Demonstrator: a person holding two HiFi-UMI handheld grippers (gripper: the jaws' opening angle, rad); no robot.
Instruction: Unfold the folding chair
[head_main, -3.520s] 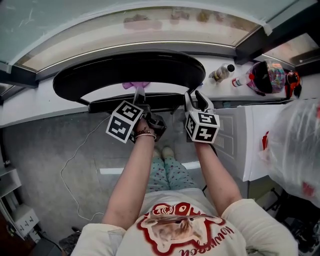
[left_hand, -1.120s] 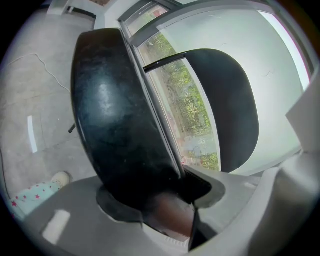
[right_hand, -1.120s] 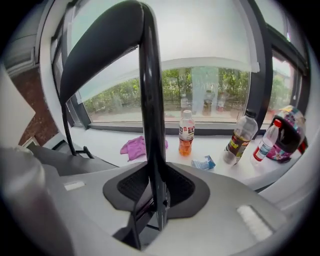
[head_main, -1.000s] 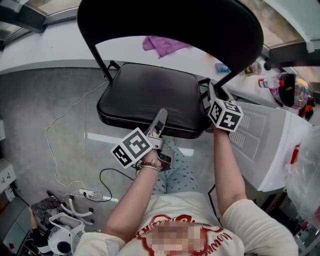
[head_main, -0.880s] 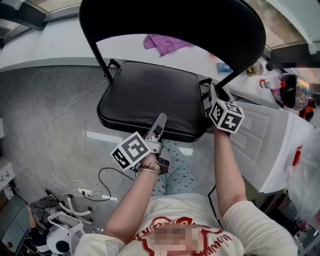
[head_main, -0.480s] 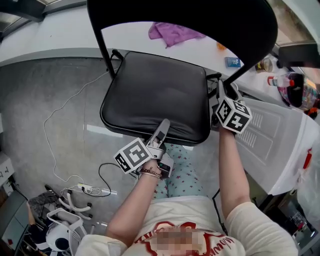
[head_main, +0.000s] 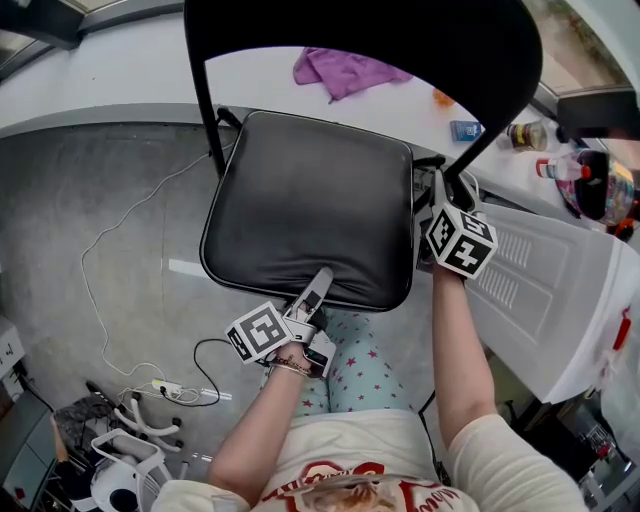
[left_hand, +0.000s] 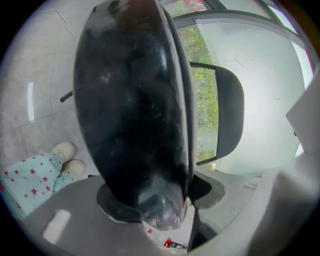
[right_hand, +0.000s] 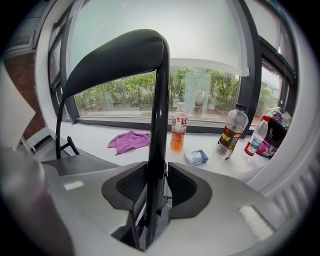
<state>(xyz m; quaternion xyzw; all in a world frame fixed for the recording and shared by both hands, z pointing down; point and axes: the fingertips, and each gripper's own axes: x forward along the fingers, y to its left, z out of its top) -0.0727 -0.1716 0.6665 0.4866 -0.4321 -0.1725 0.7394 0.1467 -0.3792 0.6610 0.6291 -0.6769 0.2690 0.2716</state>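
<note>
The black folding chair stands with its seat (head_main: 310, 195) swung down almost flat and its backrest (head_main: 360, 30) at the top. My left gripper (head_main: 318, 280) is shut on the seat's front edge. In the left gripper view the seat (left_hand: 130, 100) fills the space between the jaws, with the backrest (left_hand: 230, 115) beyond. My right gripper (head_main: 437, 188) sits at the chair's right side. Its jaws have just been opening, and the frame tube (right_hand: 159, 125) stands between them with a slim gap at the right pad.
A purple cloth (head_main: 345, 70), several bottles (right_hand: 232, 131) and a small box (right_hand: 196, 157) lie on the white sill behind the chair. A white ribbed unit (head_main: 540, 290) stands on the right. Cables (head_main: 110, 250) and a power strip (head_main: 165, 388) lie on the floor to the left. The person's legs (head_main: 350, 370) are under the seat's front.
The seat has swung down flatter, from folded 3.5 s ago. My left gripper sank toward the person with the front edge. The right gripper stayed at the tube.
</note>
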